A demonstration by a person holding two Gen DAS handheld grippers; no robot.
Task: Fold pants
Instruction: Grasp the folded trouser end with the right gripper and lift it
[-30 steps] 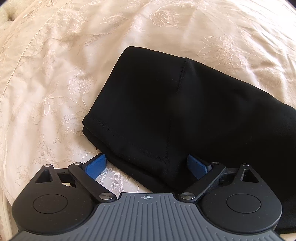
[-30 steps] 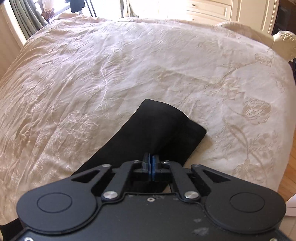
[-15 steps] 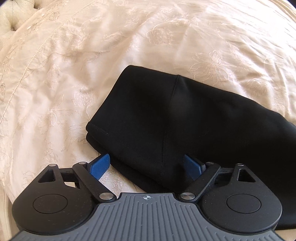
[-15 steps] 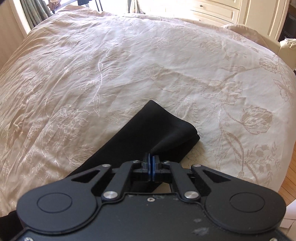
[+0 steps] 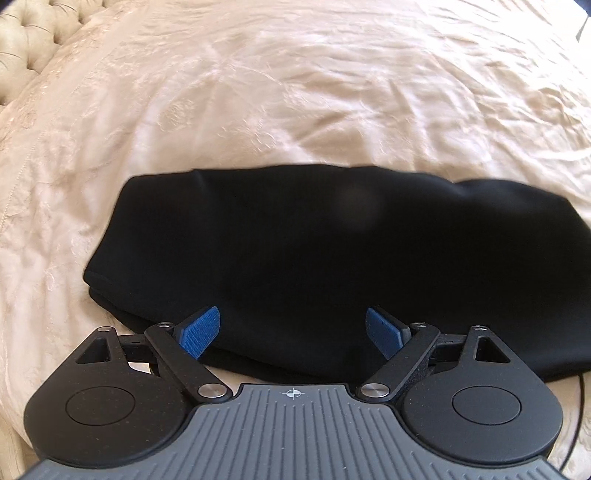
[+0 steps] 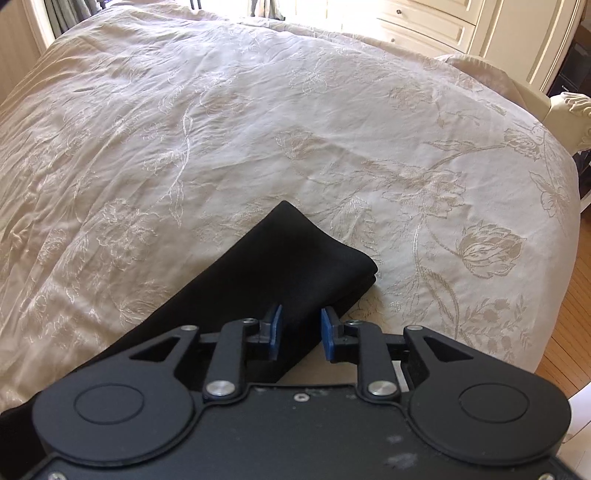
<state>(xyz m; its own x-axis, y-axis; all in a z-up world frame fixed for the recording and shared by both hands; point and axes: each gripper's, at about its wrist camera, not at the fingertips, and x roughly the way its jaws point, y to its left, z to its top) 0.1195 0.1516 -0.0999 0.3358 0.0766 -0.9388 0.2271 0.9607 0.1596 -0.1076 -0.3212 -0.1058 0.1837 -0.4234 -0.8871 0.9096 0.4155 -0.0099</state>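
The black pants lie folded into a long band on the cream bedspread. My left gripper hovers over their near edge, jaws wide apart, blue pads clear of the cloth. In the right wrist view the folded end of the pants lies flat, layers stacked. My right gripper is just above that end; its jaws are opening, the cloth lies below the gap, and the pads do not press on it.
The bedspread with its floral embroidery spreads far around the pants. A tufted headboard is at the upper left. White drawers stand beyond the bed, wood floor at the right edge.
The right gripper was shut on the pants' end and has let go; the end now lies flat. The left gripper has pulled back and swung, so the pants now lie crosswise.
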